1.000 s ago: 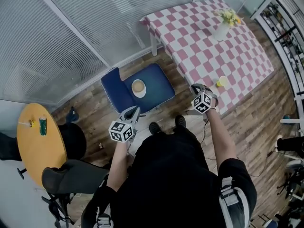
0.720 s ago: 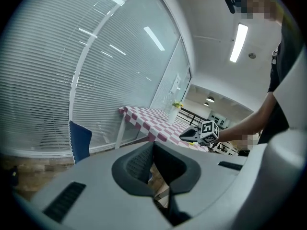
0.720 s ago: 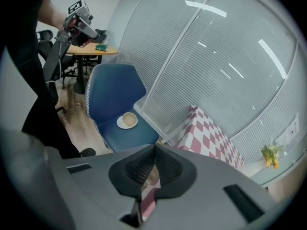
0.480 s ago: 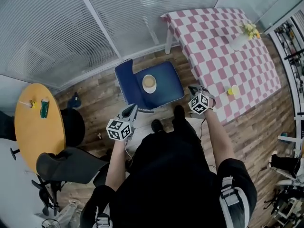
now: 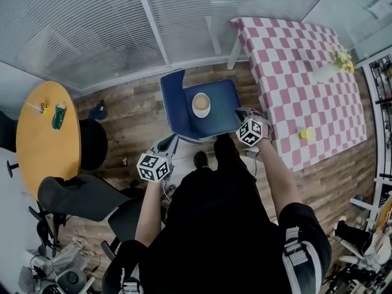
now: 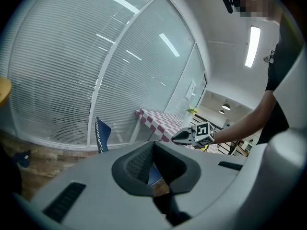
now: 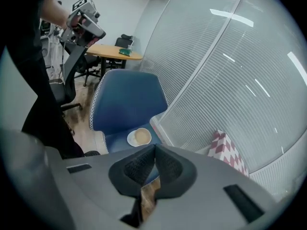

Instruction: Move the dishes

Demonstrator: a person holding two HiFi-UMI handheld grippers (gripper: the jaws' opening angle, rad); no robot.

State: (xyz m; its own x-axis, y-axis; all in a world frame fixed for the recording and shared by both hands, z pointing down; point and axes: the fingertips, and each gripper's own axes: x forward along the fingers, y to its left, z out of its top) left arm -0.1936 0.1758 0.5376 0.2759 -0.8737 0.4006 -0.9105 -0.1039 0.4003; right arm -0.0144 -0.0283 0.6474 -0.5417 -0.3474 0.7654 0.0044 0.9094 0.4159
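Observation:
A white dish (image 5: pixel 201 105) with a tan, round filling sits on the seat of a blue chair (image 5: pixel 184 124); in the right gripper view the dish (image 7: pixel 139 137) lies just beyond the jaws. My right gripper (image 5: pixel 240 111) hovers at the seat's right edge, jaws shut and empty. My left gripper (image 5: pixel 172 141) hangs over the floor at the chair's near left corner, also shut with nothing in it. A small yellow cup (image 5: pixel 307 133) stands near the front edge of the pink-checked table (image 5: pixel 294 48).
A white vase with yellow flowers (image 5: pixel 327 71) stands on the checked table. A round yellow table (image 5: pixel 37 158) at left carries a green can (image 5: pixel 59 116). Black office chairs (image 5: pixel 86 198) stand near my left side. Glass walls with blinds (image 5: pixel 122 29) close the far side.
The blue chair and its dish have come closer and more centred between the grippers; the right gripper now reaches the seat's edge. Both grippers stay shut.

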